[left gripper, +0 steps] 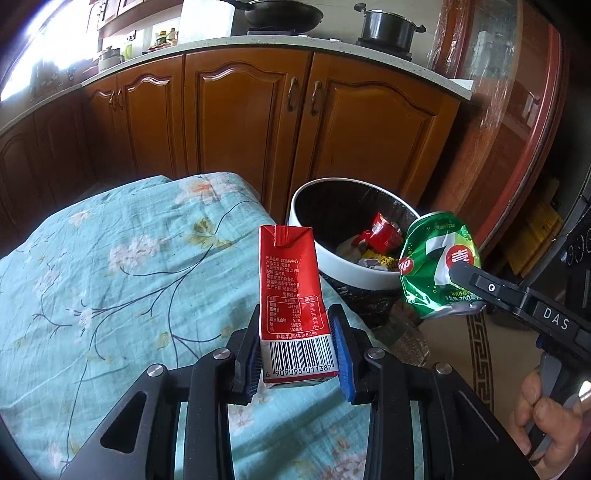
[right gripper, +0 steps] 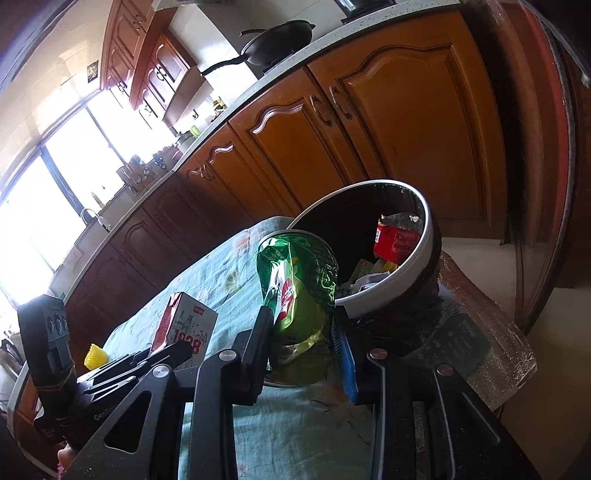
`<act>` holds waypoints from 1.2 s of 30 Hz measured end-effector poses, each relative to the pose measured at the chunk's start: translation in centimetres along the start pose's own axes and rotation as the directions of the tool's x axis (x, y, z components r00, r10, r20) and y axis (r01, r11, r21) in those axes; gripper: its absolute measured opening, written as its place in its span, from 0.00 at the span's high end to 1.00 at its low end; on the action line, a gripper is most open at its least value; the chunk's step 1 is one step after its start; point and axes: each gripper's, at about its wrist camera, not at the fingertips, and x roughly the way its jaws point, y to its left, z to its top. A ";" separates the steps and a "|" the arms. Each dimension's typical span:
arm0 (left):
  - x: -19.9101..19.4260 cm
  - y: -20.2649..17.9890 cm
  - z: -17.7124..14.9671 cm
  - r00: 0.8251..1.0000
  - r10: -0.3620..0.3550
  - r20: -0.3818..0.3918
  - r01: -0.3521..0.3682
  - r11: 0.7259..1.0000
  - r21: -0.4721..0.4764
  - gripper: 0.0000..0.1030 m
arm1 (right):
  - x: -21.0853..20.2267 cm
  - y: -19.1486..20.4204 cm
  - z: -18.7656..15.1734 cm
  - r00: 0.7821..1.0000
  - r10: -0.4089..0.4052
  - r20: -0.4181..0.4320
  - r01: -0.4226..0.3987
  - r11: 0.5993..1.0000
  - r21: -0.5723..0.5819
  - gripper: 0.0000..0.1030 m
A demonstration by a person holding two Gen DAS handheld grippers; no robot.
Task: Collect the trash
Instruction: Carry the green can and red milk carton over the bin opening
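left gripper (left gripper: 295, 354) clamps red milk carton (left gripper: 291, 288); right gripper (right gripper: 304, 350) clamps crushed green can (right gripper: 299, 291) | white bin (left gripper: 369, 277) just beyond table edge (left gripper: 110, 258)

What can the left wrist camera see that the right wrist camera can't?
Only the left wrist view shows the black pot on the stove, the carton's barcode, and a hand squeezing the right tool's trigger. Only the right wrist view shows the bright window, a faucet and a small yellow thing. Both show the red milk carton in the left tongs, the crushed green can in the right tongs, the white bin and the wok.
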 end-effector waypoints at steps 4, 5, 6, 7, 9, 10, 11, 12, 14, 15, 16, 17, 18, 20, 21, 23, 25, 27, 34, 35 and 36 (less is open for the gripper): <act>0.6 -0.6 0.9 1.000 -0.006 0.007 0.005 1.000 0.013 0.69 | -0.1 -0.7 0.8 1.000 -0.020 0.013 0.020 1.000 -0.002 0.68; 0.7 -0.8 1.1 1.000 -0.006 0.009 0.006 1.000 0.016 0.69 | -0.1 -0.9 1.0 1.000 -0.025 0.016 0.025 1.000 -0.003 0.68; 0.9 -1.0 1.4 1.000 -0.008 0.011 0.008 1.000 0.020 0.69 | -0.1 -1.1 1.2 0.999 -0.030 0.019 0.030 1.000 -0.004 0.68; 1.1 -1.2 1.5 1.000 -0.008 0.012 0.008 1.000 0.022 0.69 | -0.1 -1.4 1.4 0.999 -0.034 0.023 0.034 0.999 -0.005 0.68; 1.4 -1.5 1.9 1.000 -0.010 0.015 0.010 1.000 0.027 0.69 | -0.1 -1.6 1.9 0.999 -0.040 0.029 0.040 0.999 -0.007 0.68; 1.7 -1.6 2.1 1.000 -0.011 0.016 0.011 1.000 0.030 0.69 | -0.1 -1.5 2.0 0.999 -0.043 0.033 0.043 0.999 -0.008 0.68; 1.9 -1.8 2.3 1.000 -0.013 0.016 0.012 0.999 0.032 0.69 | -0.1 -1.6 2.3 0.998 -0.045 0.036 0.046 0.999 -0.011 0.68; 2.1 -2.0 2.5 1.000 -0.014 0.017 0.014 0.999 0.035 0.69 | 0.0 -1.7 2.5 0.998 -0.047 0.039 0.048 0.999 -0.015 0.68; 2.5 -2.4 2.9 1.000 -0.014 0.019 0.014 0.999 0.043 0.69 | 0.1 -1.7 3.0 0.998 -0.053 0.046 0.054 0.998 -0.020 0.68; 2.8 -2.5 3.1 1.000 -0.015 0.020 0.014 0.999 0.046 0.69 | 0.2 -1.8 3.2 0.997 -0.056 0.048 0.058 0.998 -0.023 0.68; 3.1 -2.7 3.3 1.000 -0.015 0.020 0.014 0.999 0.049 0.69 | 0.3 -1.9 3.5 0.997 -0.059 0.051 0.061 0.998 -0.024 0.68; 3.3 -2.8 3.5 1.000 -0.015 0.020 0.014 0.999 0.052 0.69 | 0.4 -2.0 3.8 0.997 -0.061 0.053 0.062 0.998 -0.026 0.68; 3.6 -2.9 3.8 1.000 -0.015 0.020 0.014 0.998 0.053 0.69 | 0.4 -2.1 4.0 0.996 -0.062 0.056 0.064 0.998 -0.028 0.68; 4.0 -3.0 4.1 1.000 -0.014 0.021 0.012 0.998 0.056 0.69 | 0.6 -2.1 4.5 0.996 -0.068 0.061 0.070 0.997 -0.037 0.68; 4.3 -3.1 4.3 1.000 -0.011 0.022 0.009 0.998 0.057 0.69 | 0.7 -2.1 4.7 0.996 -0.069 0.061 0.072 0.997 -0.040 0.68; 4.9 -3.2 4.7 1.000 -0.009 0.020 0.008 0.998 0.056 0.69 | 1.0 -2.2 5.2 0.995 -0.076 0.062 0.079 0.996 -0.048 0.68; 5.5 -3.4 5.0 1.000 -0.005 0.017 0.004 0.998 0.056 0.69 | 1.4 -2.2 5.7 0.995 -0.081 0.061 0.085 0.995 -0.055 0.68; 6.1 -3.5 5.4 1.000 0.000 0.017 -0.001 0.998 0.058 0.69 | 1.8 -2.2 6.0 0.994 -0.087 0.060 0.091 0.994 -0.063 0.68; 8.3 -4.0 6.5 1.000 0.021 0.007 -0.021 0.998 0.061 0.69 | 2.9 -2.6 6.6 0.993 -0.106 0.044 0.109 0.991 -0.079 0.68; 8.6 -4.1 6.6 1.000 0.021 0.005 -0.021 0.998 0.061 0.69 | 3.1 -2.6 6.7 0.993 -0.109 0.042 0.112 0.990 -0.081 0.68; 8.9 -4.2 6.7 1.000 0.022 0.003 -0.022 0.998 0.061 0.69 | 3.2 -2.7 6.7 0.993 -0.113 0.039 0.116 0.990 -0.084 0.68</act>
